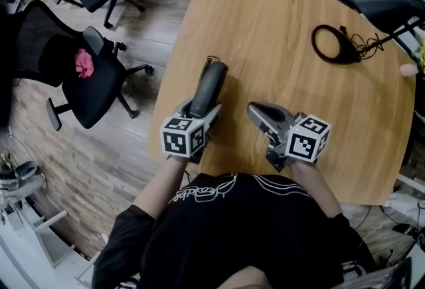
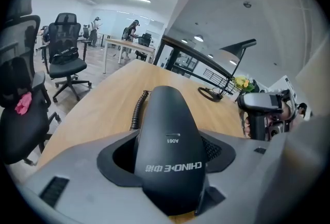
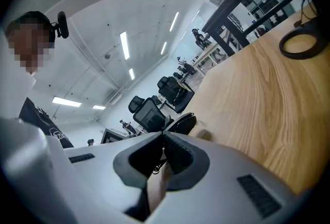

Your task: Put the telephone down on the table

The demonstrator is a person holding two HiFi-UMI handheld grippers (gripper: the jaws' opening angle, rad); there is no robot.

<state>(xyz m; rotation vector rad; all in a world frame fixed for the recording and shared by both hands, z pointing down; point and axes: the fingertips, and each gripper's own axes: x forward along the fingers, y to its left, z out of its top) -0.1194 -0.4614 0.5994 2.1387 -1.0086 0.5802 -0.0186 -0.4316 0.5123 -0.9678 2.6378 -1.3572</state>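
Left hand-held gripper [image 1: 201,110] is clenched across the telephone [image 1: 208,85], a black handset whose middle sits between the 2 pads, with its rounded end pointing toward the top of the frame. The handset lies just left of centre in the head view, over the near part of the table [image 1: 279,22]; whether it touches the wood I cannot tell. It looks like hard, smooth moulded plastic: stiff, probably light and somewhat slippery, so the middle where it is held now seems the safest place to grip. A coiled cord [image 2: 138,109] trails along its left side and could tug or spring as the handset goes down. Right hand-held gripper [image 1: 257,111] sits just right of it, jaws pressed together on nothing. The table is flat, pale wood, bare except for a black cable loop [image 1: 335,44] at upper right. Beyond its left edge, black office chairs [image 1: 93,82] stand on plank flooring [image 1: 153,22].
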